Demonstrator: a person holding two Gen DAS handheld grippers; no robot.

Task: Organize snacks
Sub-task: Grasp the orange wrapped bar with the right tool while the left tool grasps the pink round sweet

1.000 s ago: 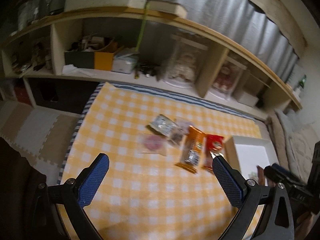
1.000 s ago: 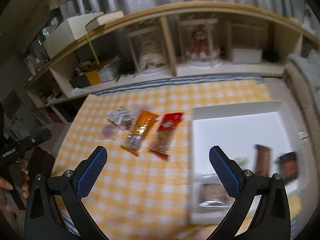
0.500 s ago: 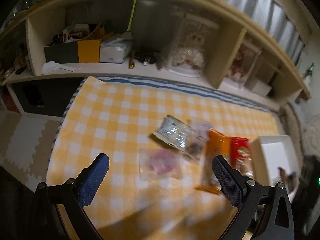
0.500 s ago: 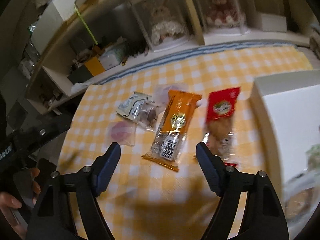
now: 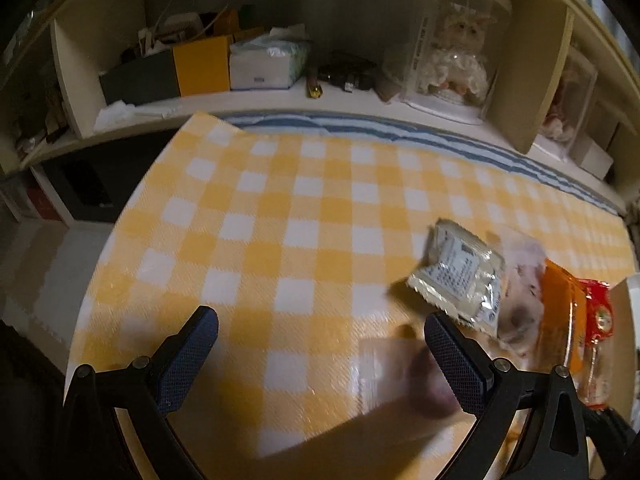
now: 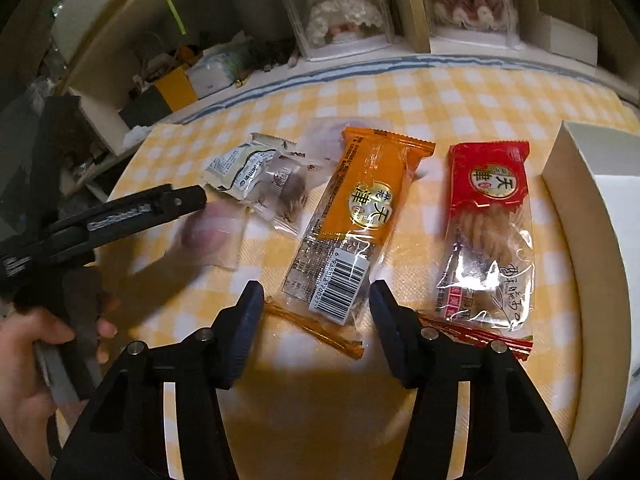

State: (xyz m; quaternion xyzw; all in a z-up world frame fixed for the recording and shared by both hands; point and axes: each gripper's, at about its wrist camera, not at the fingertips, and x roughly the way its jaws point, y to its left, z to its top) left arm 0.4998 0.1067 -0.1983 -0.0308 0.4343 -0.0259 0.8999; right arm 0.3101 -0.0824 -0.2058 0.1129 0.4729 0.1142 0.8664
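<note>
Snacks lie on a yellow checked cloth [image 6: 460, 96]. An orange packet [image 6: 360, 216] lies lengthwise with its barcode end between the fingers of my right gripper [image 6: 316, 312], which is open and partly closed in around it. A red packet [image 6: 488, 232] lies to its right. A white packet [image 5: 460, 276] and a small clear wrapped sweet [image 6: 284, 192] lie to its left. A clear bag with a pink snack [image 5: 404, 376] lies blurred between the fingers of my left gripper [image 5: 320, 352], which is open. The left gripper also shows in the right wrist view [image 6: 132, 216].
A white box [image 6: 600, 248] stands at the right of the cloth. Shelves [image 5: 280, 92] behind hold cardboard boxes, a tissue pack [image 5: 268, 62] and dolls in clear cases [image 5: 456, 60]. The cloth's left edge drops to foam floor mats [image 5: 44, 264].
Both grippers have moved down and forward to the snacks. The right gripper's fingers have narrowed around the orange packet's end. The left gripper has come over the pink snack bag.
</note>
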